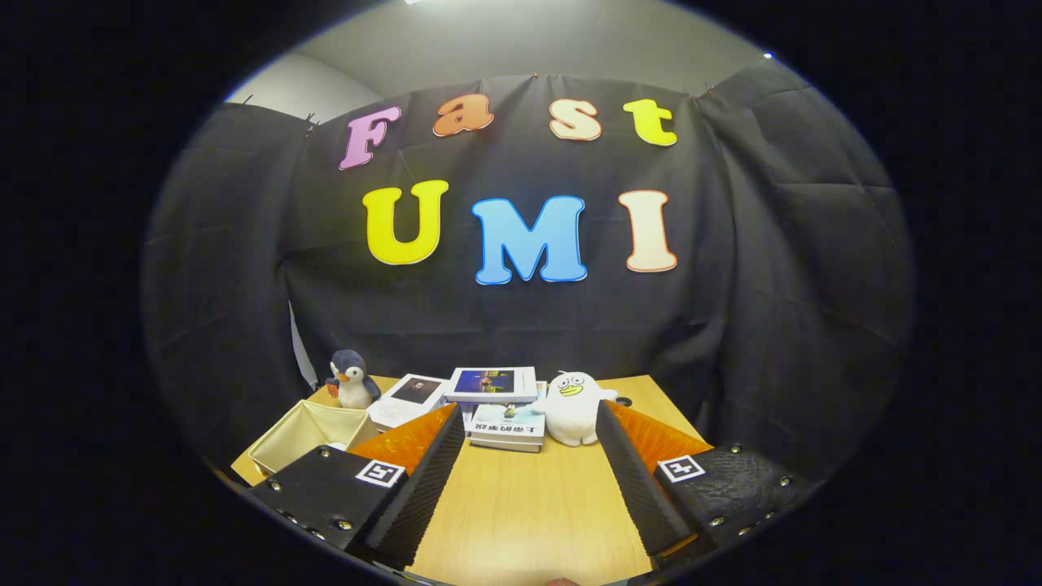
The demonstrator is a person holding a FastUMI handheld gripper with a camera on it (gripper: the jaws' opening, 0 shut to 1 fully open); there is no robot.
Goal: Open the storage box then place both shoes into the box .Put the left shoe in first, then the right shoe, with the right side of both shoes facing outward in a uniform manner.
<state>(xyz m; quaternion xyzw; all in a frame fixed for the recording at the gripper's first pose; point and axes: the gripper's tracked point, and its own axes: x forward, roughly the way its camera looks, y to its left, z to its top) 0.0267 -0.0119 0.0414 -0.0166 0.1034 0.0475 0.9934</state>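
The gripper sits low in the frame with its fingers spread wide and nothing between them but bare wooden table.

The storage box, a cream fabric bin, lies at the lower left of the frame, just beyond and outside the left finger, whose body covers its near corner. Its top looks open already, with the inner walls showing, though the finger hides enough that I cannot be sure whether a lid or flap remains.

A pale rounded scrap shows at the box's near edge beside the finger; it is too small to tell whether it is part of a shoe.

So the relation that matters is this: the box is to the left of the gripper's line, not ahead of it, and any move toward it calls for a swing leftward.

Straight ahead, in the lower centre, are a stack of books and a second booklet to its left. A penguin plush stands behind the box, and a white duck plush sits just beyond the right finger's tip.
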